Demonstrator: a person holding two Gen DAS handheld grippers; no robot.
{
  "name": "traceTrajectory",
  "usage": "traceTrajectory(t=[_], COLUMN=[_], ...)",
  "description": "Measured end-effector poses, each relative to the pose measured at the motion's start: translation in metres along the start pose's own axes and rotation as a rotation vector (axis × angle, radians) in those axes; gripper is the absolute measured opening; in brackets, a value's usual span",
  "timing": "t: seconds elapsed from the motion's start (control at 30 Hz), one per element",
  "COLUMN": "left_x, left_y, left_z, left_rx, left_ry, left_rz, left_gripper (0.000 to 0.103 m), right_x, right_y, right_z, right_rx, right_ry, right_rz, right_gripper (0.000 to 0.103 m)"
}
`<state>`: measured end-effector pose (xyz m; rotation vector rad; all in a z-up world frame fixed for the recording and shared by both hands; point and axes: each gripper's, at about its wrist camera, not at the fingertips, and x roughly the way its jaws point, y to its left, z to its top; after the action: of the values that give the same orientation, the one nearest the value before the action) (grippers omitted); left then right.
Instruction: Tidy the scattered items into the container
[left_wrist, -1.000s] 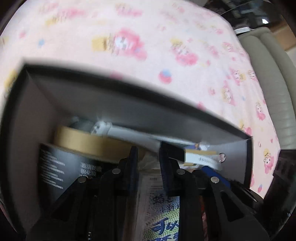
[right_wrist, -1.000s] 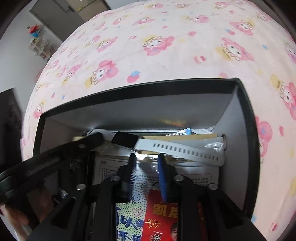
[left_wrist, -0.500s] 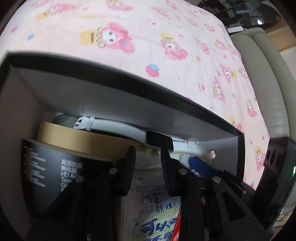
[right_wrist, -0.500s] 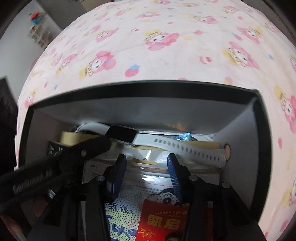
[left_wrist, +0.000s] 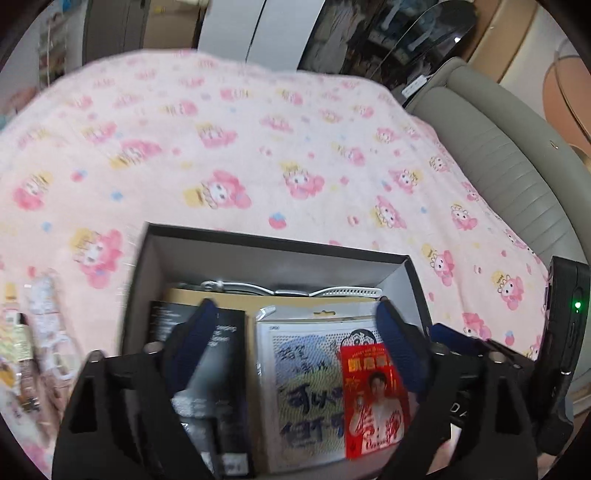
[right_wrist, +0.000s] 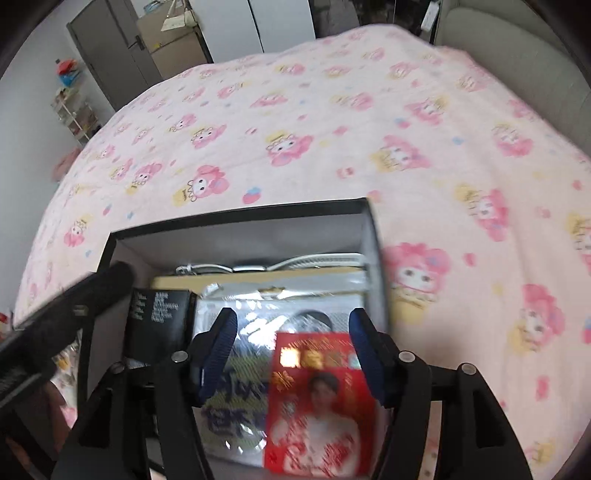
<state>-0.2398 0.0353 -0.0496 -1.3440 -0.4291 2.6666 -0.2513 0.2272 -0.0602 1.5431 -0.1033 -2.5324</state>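
Both grippers (left_wrist: 295, 339) (right_wrist: 291, 343) risen, opening, empty, white watch (left_wrist: 291, 291) in black box (left_wrist: 273, 240), seemingly flat.

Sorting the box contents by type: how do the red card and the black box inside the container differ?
The red card is bright red, thin and flat, with a printed portrait; the black box is dark with small white text and looks thicker. The card lies on top of the clear-wrapped packet, toward the right; the box sits at the left. Both rest inside the container.
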Motion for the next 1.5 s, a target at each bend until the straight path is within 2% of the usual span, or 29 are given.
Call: traceTrajectory(t=[0.07,0.13,0.3,0.4,0.53,0.67,0.87,1.03,1.13,1.5], left_x=[-0.018,-0.046,-0.099,-0.135,-0.176,-0.204,-0.226,-0.236,-0.237,-0.239], left_y=[-0.006,-0.006,-0.014,-0.024,-0.036,-0.045,-0.045,-0.040,-0.037,-0.040], left_z=[-0.003,-0.009,-0.027,-0.038,-0.053,-0.071,-0.104,-0.128,-0.140,-0.161], left_rx=[0.009,0.014,0.056,0.103,0.141,0.166,0.186,0.183,0.184,0.204], left_ry=[-0.021,-0.028,-0.086,-0.142,-0.204,-0.237,-0.255,-0.267,-0.276,-0.252], left_rz=[0.011,0.014,0.047,0.077,0.081,0.089,0.113,0.140,0.168,0.156], left_gripper=[0.102,0.102,0.102,0.102,0.102,0.102,0.102,0.102,0.102,0.102], right_x=[-0.017,-0.033,-0.080,-0.113,-0.153,-0.179,-0.207,-0.216,-0.222,-0.222], right_y=[0.002,0.000,0.003,0.008,0.010,0.012,0.024,0.027,0.030,0.039], right_z=[-0.011,-0.024,-0.060,-0.074,-0.094,-0.118,-0.155,-0.175,-0.182,-0.200], right_rx=[-0.004,0.027,0.053,0.050,0.057,0.072,0.061,0.057,0.061,0.052], right_ry=[-0.028,-0.073,-0.131,-0.200,-0.262,-0.292,-0.348,-0.358,-0.369,-0.360], right_rz=[-0.032,-0.050,-0.021,-0.072,-0.127,-0.130,-0.183,-0.184,-0.169,-0.161], right_gripper=[0.074,0.078,0.078,0.078,0.082,0.082,0.082,0.082,0.082,0.082])
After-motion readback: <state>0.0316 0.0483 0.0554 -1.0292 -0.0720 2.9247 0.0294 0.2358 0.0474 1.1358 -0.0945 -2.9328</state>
